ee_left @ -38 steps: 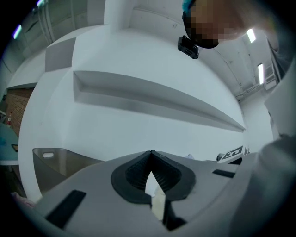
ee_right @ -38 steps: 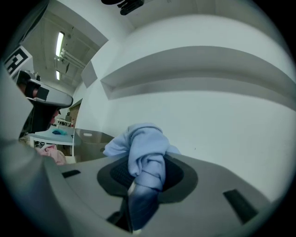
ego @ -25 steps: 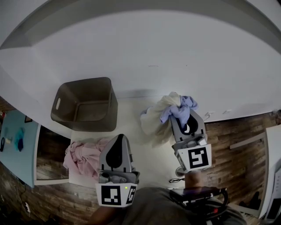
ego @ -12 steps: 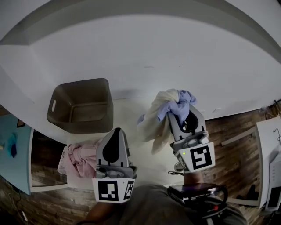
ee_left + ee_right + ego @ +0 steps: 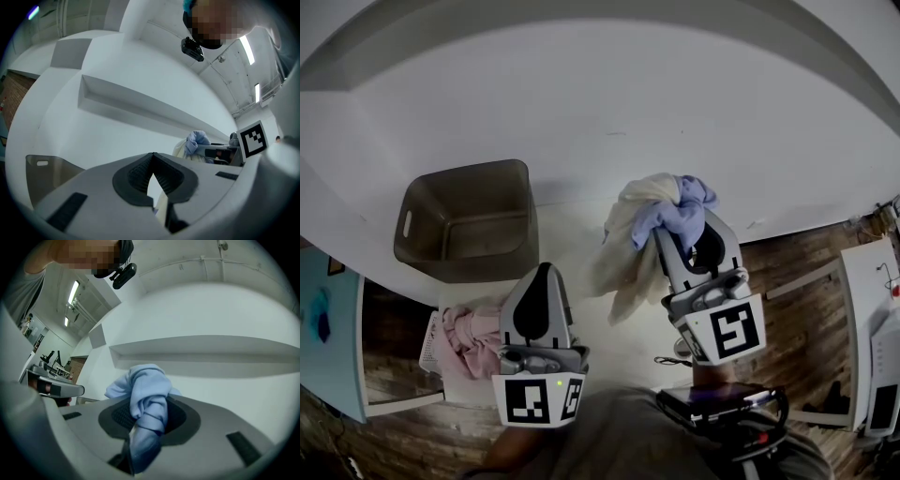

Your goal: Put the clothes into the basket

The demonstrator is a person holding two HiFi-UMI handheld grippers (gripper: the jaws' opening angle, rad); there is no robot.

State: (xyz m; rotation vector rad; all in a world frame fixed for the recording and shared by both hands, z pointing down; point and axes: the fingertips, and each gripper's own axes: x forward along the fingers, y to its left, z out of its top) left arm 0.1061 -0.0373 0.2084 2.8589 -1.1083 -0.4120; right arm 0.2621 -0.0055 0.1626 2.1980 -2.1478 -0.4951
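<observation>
My right gripper (image 5: 673,223) is shut on a bundle of clothes: a light blue garment (image 5: 680,211) (image 5: 146,401) bunched between its jaws and a cream one (image 5: 623,248) hanging below, lifted off the white table (image 5: 572,234). The same bundle shows as a light blue garment (image 5: 197,140) in the left gripper view. The brown basket (image 5: 467,220) stands empty at the table's left. My left gripper (image 5: 539,281) (image 5: 151,176) is shut with nothing in it, hovering near the table's front. A pink garment (image 5: 469,333) lies crumpled at the front left, beside the left gripper.
A white wall runs behind the table. Wood floor (image 5: 806,309) shows to the right, with a white cabinet (image 5: 877,347) at the far right. A teal board (image 5: 323,337) lies at the left edge. A dark device (image 5: 722,408) sits at the person's waist.
The right gripper has risen with the blue and cream bundle, which now hangs clear of the table. The left gripper has shifted slightly left and forward, still shut.
</observation>
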